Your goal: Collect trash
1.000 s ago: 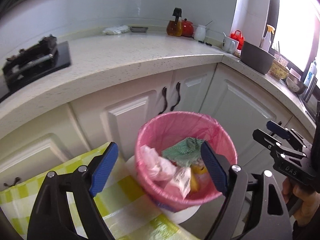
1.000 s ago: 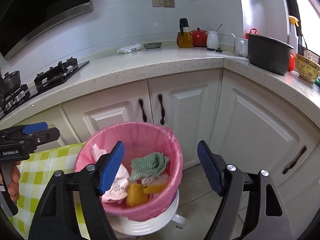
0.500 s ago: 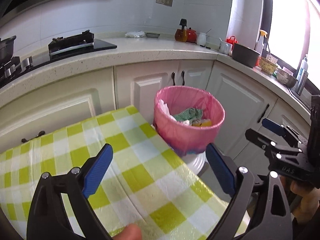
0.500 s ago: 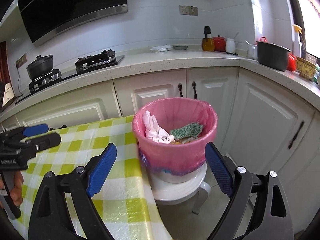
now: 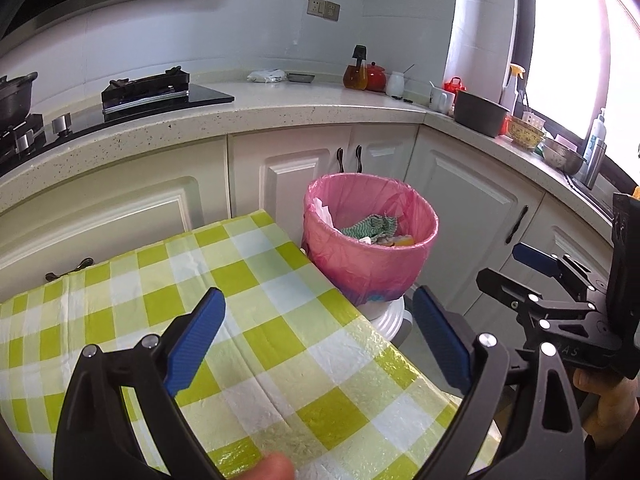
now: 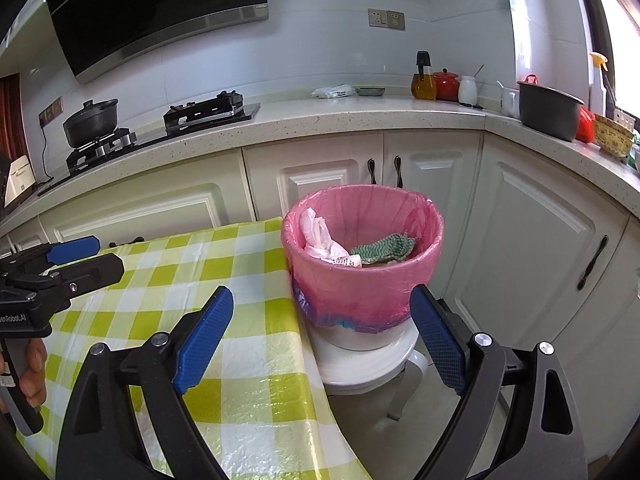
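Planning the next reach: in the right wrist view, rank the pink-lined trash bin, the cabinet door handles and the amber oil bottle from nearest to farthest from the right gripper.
1. Pink-lined trash bin: just ahead of the right gripper, on the white stool.
2. Cabinet door handles: behind the bin.
3. Amber oil bottle: back of the countertop, upper right.

Home kitchen: gas hob (image 6: 208, 112) w/ pot (image 6: 90, 122), range hood (image 6: 160, 12), white cabinets (image 6: 328, 176), stone countertop (image 6: 360, 114).

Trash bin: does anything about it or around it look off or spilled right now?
Nothing spilled. The pink-lined trash bin stands upright on a small white stool beside the checkered table, which is unusual but looks stable. Trash sits inside; the liner bunches loosely below the rim.
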Available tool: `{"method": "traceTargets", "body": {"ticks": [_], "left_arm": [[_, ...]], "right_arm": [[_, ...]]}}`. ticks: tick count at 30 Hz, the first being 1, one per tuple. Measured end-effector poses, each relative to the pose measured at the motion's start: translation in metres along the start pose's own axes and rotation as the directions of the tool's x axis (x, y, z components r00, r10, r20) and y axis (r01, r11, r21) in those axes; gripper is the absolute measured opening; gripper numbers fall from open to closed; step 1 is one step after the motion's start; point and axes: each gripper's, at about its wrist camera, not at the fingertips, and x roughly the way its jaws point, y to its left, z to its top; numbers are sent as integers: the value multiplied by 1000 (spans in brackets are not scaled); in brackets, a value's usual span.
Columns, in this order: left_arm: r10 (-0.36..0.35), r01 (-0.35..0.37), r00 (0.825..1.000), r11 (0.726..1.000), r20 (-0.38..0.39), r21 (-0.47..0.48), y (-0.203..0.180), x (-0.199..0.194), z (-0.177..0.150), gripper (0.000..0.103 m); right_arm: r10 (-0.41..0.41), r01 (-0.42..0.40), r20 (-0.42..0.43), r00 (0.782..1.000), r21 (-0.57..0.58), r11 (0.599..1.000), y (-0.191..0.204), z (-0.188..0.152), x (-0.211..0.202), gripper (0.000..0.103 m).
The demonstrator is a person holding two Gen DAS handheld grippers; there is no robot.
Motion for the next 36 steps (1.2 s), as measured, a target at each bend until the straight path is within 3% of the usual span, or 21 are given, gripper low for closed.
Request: {"method": "traceTargets", "body": {"ticks": [36], "left_arm": [[-1,1,1000,1000,-5,19,-7,20,11,92]], "right_arm": [[-33,32,3,999,15,999,-11,8,16,85]]}}
